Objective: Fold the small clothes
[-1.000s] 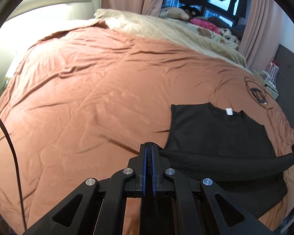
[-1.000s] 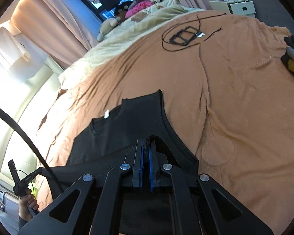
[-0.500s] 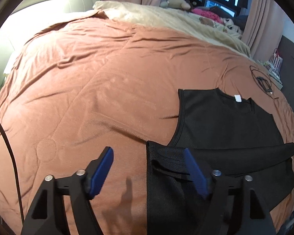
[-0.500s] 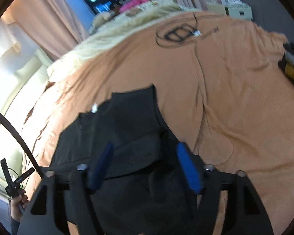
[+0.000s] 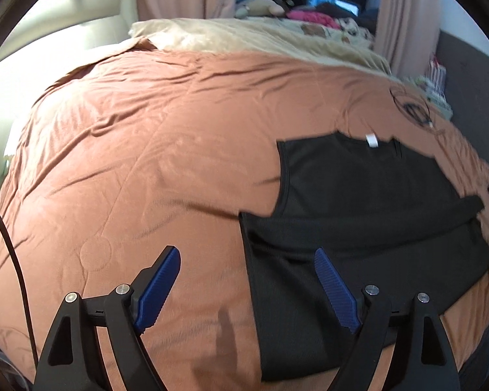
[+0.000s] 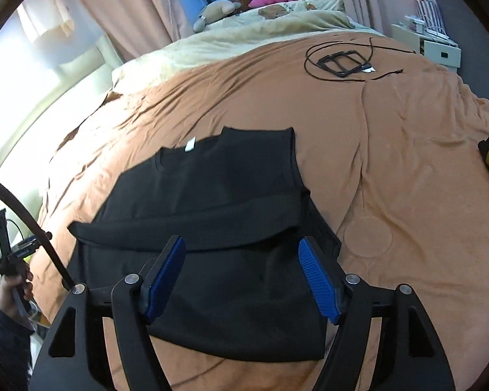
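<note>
Left wrist view: my left gripper (image 5: 244,280) has let go, jaws wide; right gripper (image 6: 241,277) too. Shirt (image 6: 211,202) lies between and beyond my fingers, hem folded up; first fold looks done.

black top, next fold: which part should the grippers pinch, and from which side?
Likely the two ends of the folded-up hem band on the black top: left gripper at the bed-centre end, right gripper at the other. Come from the near edge, jaws open; the band lies raised across the top, giving an edge to pinch.
</note>
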`<state>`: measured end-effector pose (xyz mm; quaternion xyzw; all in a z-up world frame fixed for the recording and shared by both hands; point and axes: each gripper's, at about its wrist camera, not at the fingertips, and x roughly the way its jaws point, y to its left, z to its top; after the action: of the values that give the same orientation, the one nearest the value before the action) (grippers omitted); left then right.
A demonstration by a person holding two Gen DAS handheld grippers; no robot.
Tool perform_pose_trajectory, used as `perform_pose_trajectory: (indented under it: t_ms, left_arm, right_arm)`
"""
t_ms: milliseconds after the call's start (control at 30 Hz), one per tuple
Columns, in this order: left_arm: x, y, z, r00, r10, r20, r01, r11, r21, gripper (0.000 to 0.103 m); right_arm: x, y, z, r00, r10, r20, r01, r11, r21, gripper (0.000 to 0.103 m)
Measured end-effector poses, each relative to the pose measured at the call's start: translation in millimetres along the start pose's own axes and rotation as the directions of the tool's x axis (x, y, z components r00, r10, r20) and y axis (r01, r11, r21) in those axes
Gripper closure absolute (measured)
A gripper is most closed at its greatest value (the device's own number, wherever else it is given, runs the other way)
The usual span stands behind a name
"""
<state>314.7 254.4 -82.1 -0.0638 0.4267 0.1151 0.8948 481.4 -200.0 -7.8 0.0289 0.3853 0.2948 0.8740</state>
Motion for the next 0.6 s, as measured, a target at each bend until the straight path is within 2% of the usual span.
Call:
perform_pose_trajectory:
  t_ms: [100, 167, 233, 367, 600]
  left_arm:
    - [4.9, -2.6, -7.3, 0.999, -0.017, -0.043, 0.019, 0.999, 0.026, 0.017]
    - [7.8, -5.0, -9.8, 0.998, -0.026, -0.06, 0.028, 0.999, 0.045, 0.017]
    - [10.4, -9.7, -11.4, 0.998, -0.005, -0.07, 0.011, 0.996, 0.085, 0.017]
    - [21.1, -16.7, -12.1, 0.995, 0.011, -0.101, 0.004, 0.989, 0.149, 0.018]
    - [60.4, -18.9, -12.4, 0.978, 0.047, -0.205, -0.011, 0.985, 0.172, 0.029]
  right_arm:
    - [5.7, -0.8, -8.6, 0.999, 0.029, -0.017, -0.029, 0.999, -0.026, 0.032]
    - [11.8, -0.3, -8.8, 0.999, -0.007, -0.034, 0.006, 0.999, -0.042, 0.032]
    - [17.1, 5.3, -10.1, 0.997, -0.038, -0.068, 0.03, 0.994, -0.107, 0.032]
    - [27.8, 11.9, -6.9, 0.982, -0.167, -0.084, 0.146, 0.968, -0.205, 0.032]
    - [64.7, 12.6, -1.4, 0.958, -0.239, -0.161, 0.19, 0.944, -0.271, 0.032]
